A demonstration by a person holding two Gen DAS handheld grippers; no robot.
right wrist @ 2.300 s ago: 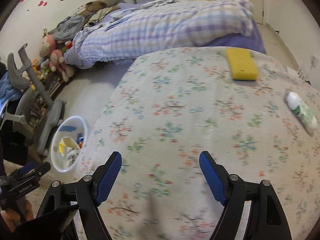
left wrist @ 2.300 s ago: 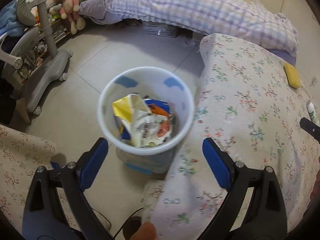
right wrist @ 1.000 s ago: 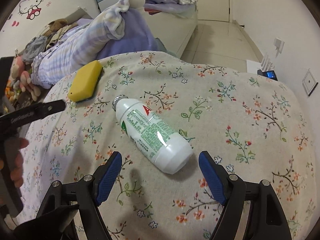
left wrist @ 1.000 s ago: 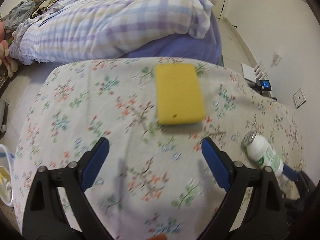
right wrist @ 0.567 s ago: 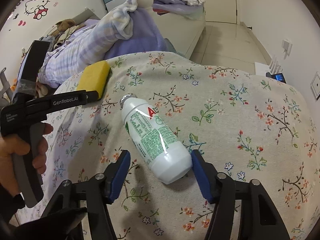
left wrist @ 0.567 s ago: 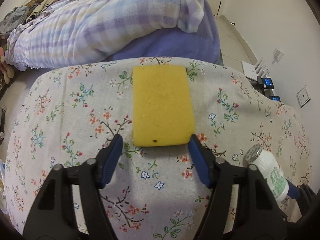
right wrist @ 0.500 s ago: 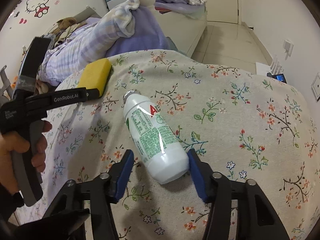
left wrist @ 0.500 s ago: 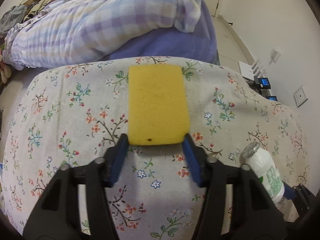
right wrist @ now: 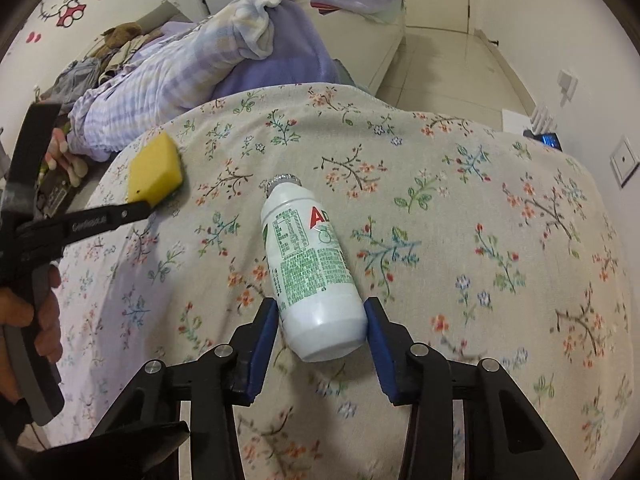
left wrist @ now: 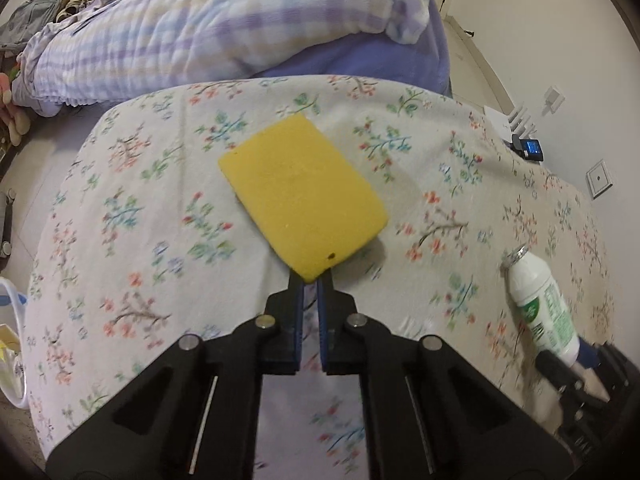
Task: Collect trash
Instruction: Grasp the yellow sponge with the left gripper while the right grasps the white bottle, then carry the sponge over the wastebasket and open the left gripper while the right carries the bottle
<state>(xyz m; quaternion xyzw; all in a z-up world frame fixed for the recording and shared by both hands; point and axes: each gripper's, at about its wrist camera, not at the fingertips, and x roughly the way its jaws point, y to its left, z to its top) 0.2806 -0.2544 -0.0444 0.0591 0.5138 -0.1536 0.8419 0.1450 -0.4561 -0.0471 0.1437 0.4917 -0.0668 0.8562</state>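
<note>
Sponge (left wrist: 302,196) corner pinched, L view; bottle (right wrist: 310,272) label only R.

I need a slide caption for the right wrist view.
Right claw closing around white bottle on the floral cloth.

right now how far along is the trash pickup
Done: some wrappers already lie in the white bin at the left edge. In hand: the left gripper has just closed on a corner of the yellow sponge, and the right gripper has been closing around the base of the white bottle. Left: carrying both off the floral cloth to the bin.
</note>
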